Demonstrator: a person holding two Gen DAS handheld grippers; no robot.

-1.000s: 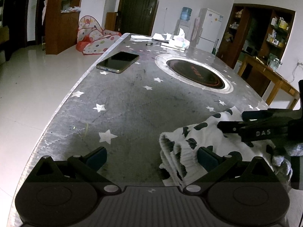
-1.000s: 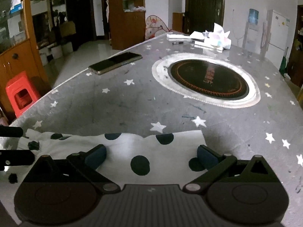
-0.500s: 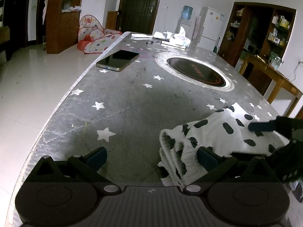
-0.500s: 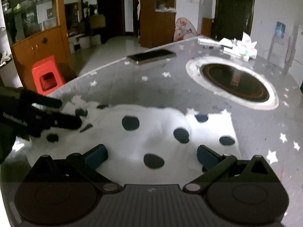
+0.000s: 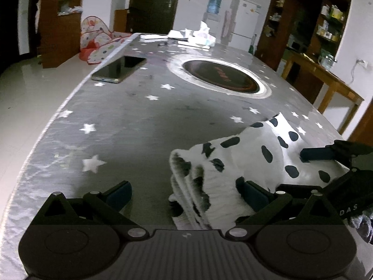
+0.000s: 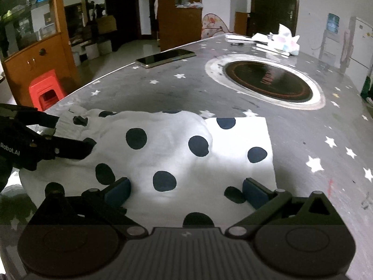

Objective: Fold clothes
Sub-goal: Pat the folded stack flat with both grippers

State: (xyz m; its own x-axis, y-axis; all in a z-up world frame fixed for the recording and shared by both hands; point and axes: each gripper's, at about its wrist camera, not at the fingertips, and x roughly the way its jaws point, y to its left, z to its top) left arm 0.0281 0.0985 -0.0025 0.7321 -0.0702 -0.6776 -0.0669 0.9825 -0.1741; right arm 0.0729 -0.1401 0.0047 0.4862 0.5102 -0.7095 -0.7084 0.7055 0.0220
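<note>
A white garment with black dots lies loosely folded and humped on the grey star-patterned table. Its ribbed, bunched edge shows in the left wrist view. My right gripper is open, low over the near part of the garment, fingers spread wide. My left gripper is open too, with the ribbed edge between its fingers and its right pad against the cloth. In the right wrist view the left gripper stands at the garment's left end, jaws apart. The right gripper sits at the cloth's right side.
A phone lies near the table's left edge. A round inset hob fills the table's middle. Papers and tissues lie at the far end. A red stool stands on the floor to the left.
The right gripper has lifted back from the table, so more of the garment shows under it. The cloth now lies humped, with a flat corner toward the hob. The left gripper has barely moved.
</note>
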